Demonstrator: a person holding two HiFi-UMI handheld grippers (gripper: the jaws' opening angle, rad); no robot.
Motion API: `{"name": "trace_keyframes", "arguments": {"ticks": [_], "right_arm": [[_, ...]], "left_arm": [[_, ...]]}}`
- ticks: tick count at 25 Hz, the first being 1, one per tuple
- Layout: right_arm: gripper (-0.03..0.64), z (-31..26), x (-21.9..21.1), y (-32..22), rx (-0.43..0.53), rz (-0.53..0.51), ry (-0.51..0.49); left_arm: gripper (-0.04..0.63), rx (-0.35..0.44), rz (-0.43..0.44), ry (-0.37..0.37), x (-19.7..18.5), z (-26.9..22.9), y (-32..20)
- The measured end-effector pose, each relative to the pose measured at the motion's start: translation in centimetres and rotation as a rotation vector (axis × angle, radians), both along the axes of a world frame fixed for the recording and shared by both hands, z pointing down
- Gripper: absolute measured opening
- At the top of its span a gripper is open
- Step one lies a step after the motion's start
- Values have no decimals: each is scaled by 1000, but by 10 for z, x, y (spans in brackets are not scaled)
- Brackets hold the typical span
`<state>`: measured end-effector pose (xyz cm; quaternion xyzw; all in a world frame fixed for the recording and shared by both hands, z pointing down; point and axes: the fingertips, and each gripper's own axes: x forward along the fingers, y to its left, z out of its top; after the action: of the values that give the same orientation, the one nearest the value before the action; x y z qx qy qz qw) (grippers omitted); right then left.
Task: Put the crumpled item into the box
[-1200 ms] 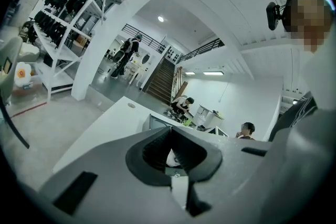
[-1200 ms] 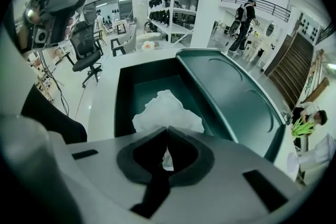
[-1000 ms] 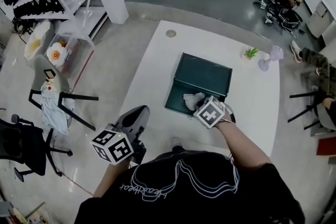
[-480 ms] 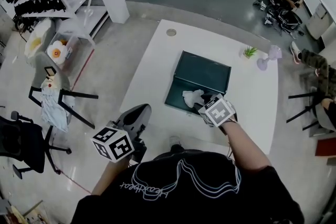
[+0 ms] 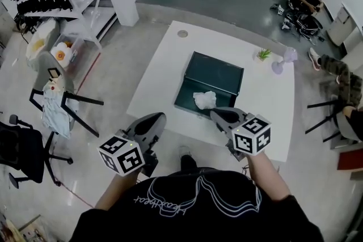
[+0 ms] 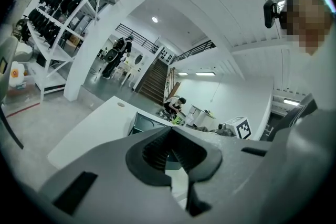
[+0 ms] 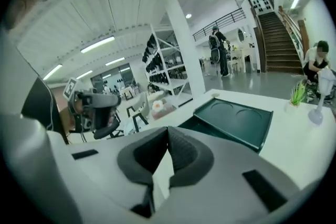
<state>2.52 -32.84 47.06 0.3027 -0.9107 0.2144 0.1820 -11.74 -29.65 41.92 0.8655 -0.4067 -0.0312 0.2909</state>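
Crumpled white wad (image 5: 205, 100) inside green box (image 5: 218, 73) on white worktop (image 5: 164, 65), left tongs (image 5: 154, 121) at 7 o'clock, right tongs (image 5: 219, 115) at 6 o'clock, both closed tight, empty.

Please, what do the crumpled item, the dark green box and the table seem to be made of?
Crumpled item: probably paper or tissue, white, matte, with irregular folds.
Box: likely moulded plastic, dark green, slight sheen, two round recesses in its lid.
Table: smooth white top, perhaps laminate; uncertain.
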Motion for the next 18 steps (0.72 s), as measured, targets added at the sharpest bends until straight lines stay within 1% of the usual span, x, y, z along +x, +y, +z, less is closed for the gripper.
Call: {"name": "trace_keyframes", "arguments": {"ticks": [6,10,13,18], "right_arm": [[3,-46,-7,50,89,-32,-203],[3,-65,-5,78,131,-19,-322],[3,-76,-3,93,179,1,-371],[3,-87,-8,117,213,-35,-402]], "left_arm": [[6,27,59,13,22,-10,36],[6,67,104,16,35,-23,62],[6,95,126,9,41,-26,78],[6,117,134,12,44,-31,99]]}}
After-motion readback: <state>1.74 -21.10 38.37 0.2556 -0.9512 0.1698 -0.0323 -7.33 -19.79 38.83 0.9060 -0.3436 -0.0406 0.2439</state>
